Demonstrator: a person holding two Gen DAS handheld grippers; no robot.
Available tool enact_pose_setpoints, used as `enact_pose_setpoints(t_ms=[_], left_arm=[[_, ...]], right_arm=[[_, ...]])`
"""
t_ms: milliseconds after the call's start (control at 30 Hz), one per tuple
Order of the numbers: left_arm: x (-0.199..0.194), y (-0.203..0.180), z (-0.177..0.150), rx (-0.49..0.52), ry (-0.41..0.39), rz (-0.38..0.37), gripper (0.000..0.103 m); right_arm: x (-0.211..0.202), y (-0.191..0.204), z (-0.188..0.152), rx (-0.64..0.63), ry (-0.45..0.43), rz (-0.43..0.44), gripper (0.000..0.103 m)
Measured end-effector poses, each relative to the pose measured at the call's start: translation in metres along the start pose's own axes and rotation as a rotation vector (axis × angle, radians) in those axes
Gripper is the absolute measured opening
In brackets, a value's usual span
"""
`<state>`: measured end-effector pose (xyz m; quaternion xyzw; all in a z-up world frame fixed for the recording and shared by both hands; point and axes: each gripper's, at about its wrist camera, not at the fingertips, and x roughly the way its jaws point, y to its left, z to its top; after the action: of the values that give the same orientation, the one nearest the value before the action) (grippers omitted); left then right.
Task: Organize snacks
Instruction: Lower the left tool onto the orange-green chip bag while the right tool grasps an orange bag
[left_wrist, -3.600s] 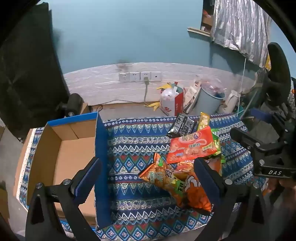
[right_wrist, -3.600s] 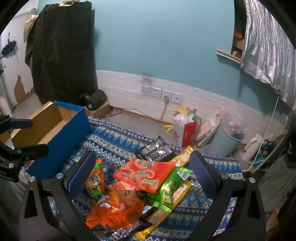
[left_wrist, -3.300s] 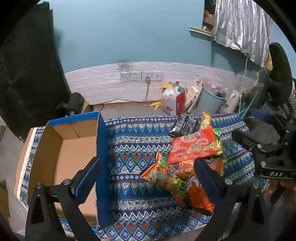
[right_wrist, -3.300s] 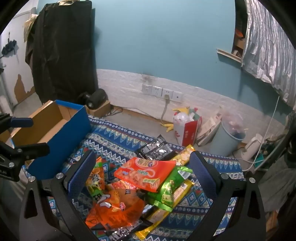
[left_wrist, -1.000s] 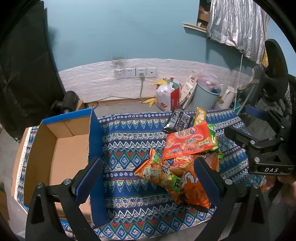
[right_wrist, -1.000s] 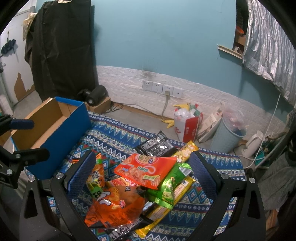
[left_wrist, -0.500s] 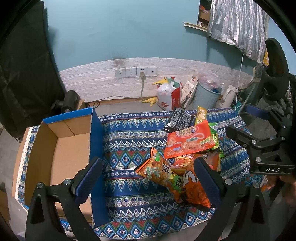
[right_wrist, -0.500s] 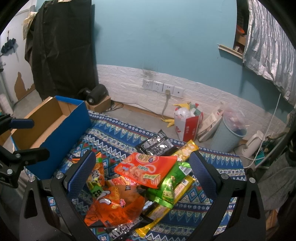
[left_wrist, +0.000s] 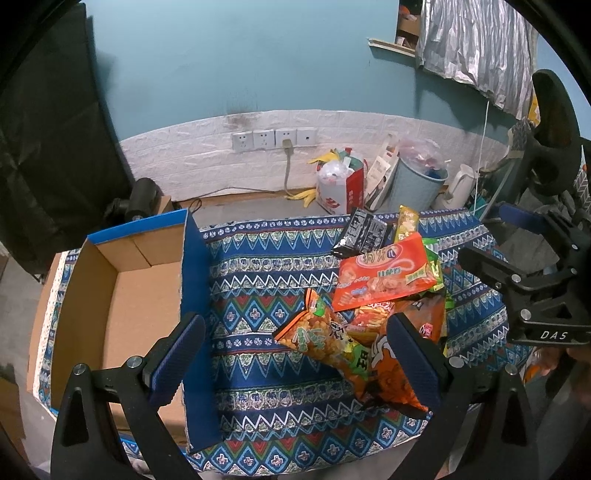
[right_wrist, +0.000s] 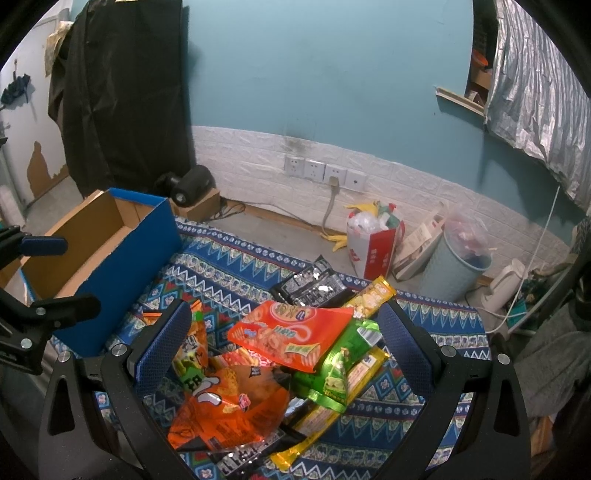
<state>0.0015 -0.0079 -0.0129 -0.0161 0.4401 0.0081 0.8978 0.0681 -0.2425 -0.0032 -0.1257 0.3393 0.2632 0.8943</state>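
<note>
Both tongs, left (left_wrist: 291, 354) and right (right_wrist: 284, 343), gape wide, holding nothing. Snack bags (right_wrist: 291, 334) look light, crinkly, slippery; I'd pinch a flat sealed edge.

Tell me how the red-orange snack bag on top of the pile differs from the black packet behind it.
The red-orange snack bag is bright, larger and lies on top of the pile; the black packet is dark with silvery print, smaller and partly tucked under the bag's far edge. The bag overlaps several snacks; the packet mostly rests on the patterned cloth. Both lie flat, untouched by either gripper.
</note>
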Motion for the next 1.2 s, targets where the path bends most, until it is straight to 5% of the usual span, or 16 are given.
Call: enact_pose_setpoints(t_ms=[667,1200], left_arm=[[0.025,0.001,-0.016,0.005,0.068,0.031,0.1],[0.069,-0.003,-0.044,0.03,0.209,0.047,0.1]], right_arm=[[0.009,-0.004,-0.009,0.068,0.114,-0.031,0.099],[0.047,-0.012,-0.047,0.171,0.294,0.013,0.099]])
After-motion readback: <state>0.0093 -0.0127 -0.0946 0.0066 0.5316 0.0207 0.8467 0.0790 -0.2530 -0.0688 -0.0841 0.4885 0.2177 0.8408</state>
